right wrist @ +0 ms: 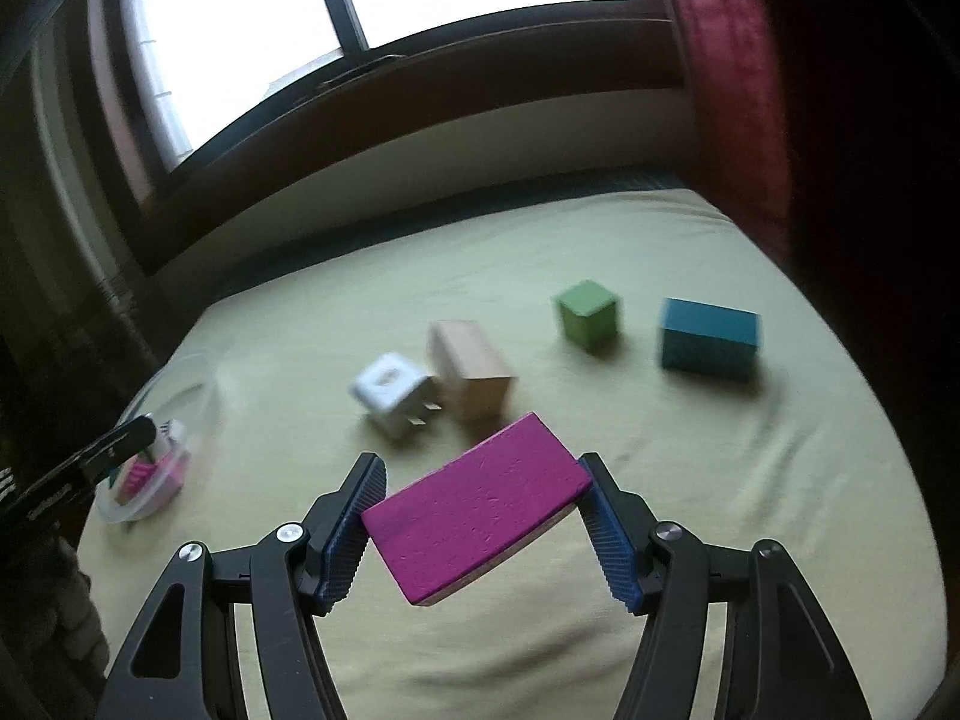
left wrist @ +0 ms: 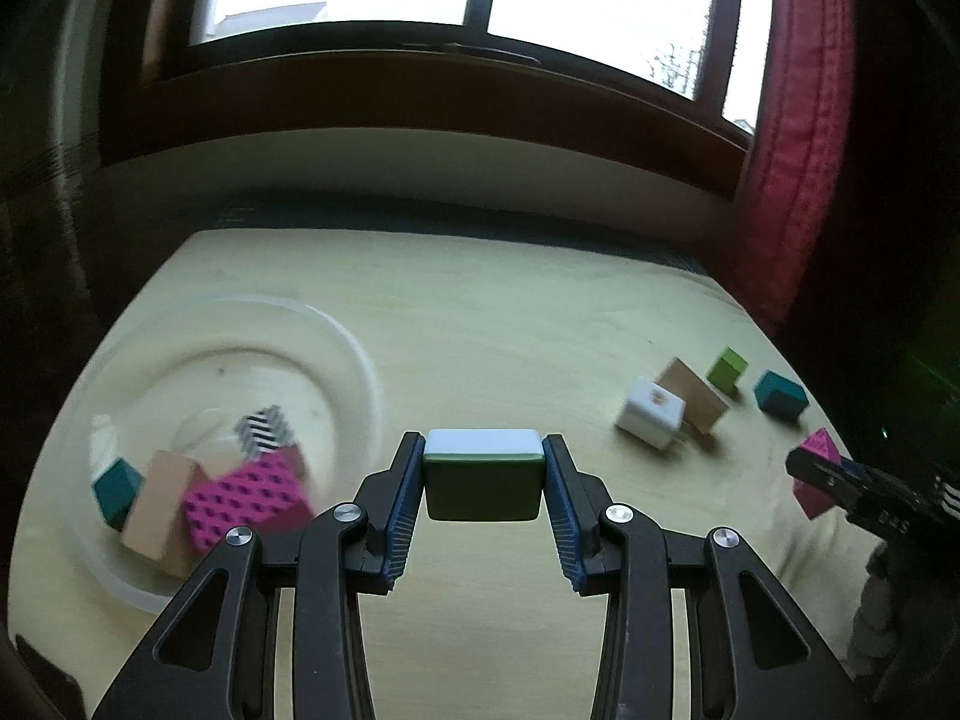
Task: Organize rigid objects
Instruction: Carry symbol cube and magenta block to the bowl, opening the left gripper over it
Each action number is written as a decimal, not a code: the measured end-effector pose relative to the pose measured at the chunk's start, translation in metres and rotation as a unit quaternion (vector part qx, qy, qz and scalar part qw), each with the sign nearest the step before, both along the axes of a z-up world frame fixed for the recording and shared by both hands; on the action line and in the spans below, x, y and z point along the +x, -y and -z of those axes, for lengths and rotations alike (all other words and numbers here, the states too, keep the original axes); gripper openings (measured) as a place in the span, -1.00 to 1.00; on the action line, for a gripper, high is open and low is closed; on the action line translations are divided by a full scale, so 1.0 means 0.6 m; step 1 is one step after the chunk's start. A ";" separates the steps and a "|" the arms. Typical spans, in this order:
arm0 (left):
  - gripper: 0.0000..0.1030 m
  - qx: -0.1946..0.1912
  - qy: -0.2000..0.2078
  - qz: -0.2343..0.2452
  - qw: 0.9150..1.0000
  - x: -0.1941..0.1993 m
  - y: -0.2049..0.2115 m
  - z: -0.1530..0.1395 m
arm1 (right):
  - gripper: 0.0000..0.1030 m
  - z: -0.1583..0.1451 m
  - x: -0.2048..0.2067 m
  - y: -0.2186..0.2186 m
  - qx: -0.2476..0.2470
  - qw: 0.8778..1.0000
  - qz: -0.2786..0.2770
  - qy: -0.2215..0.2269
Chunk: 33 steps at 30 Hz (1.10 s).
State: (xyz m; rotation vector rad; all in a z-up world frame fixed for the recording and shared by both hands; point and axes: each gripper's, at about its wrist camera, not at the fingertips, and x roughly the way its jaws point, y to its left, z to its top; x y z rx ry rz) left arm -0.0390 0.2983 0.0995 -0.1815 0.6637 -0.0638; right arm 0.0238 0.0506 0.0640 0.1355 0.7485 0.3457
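The left gripper (left wrist: 483, 483) pinches a green-and-white tile (left wrist: 482, 474) just right of the clear bowl (left wrist: 354, 360). The bowl holds a dotted pink block (left wrist: 246, 501), tan block (left wrist: 159, 501), teal cube (left wrist: 117, 492) and zigzag block (left wrist: 264, 429). The right gripper (right wrist: 480, 519) clamps a magenta block (right wrist: 474, 516), tilted. Further right of the bowl lie a white cube (right wrist: 390, 387), wooden block (right wrist: 471, 369), green cube (right wrist: 588, 315) and teal block (right wrist: 708, 339).
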 end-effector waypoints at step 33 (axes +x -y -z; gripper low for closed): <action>-0.12 -0.040 0.024 -0.171 0.984 -0.013 -0.259 -0.010 | 0.32 -0.041 -0.037 -0.305 0.006 0.987 -0.162 0.010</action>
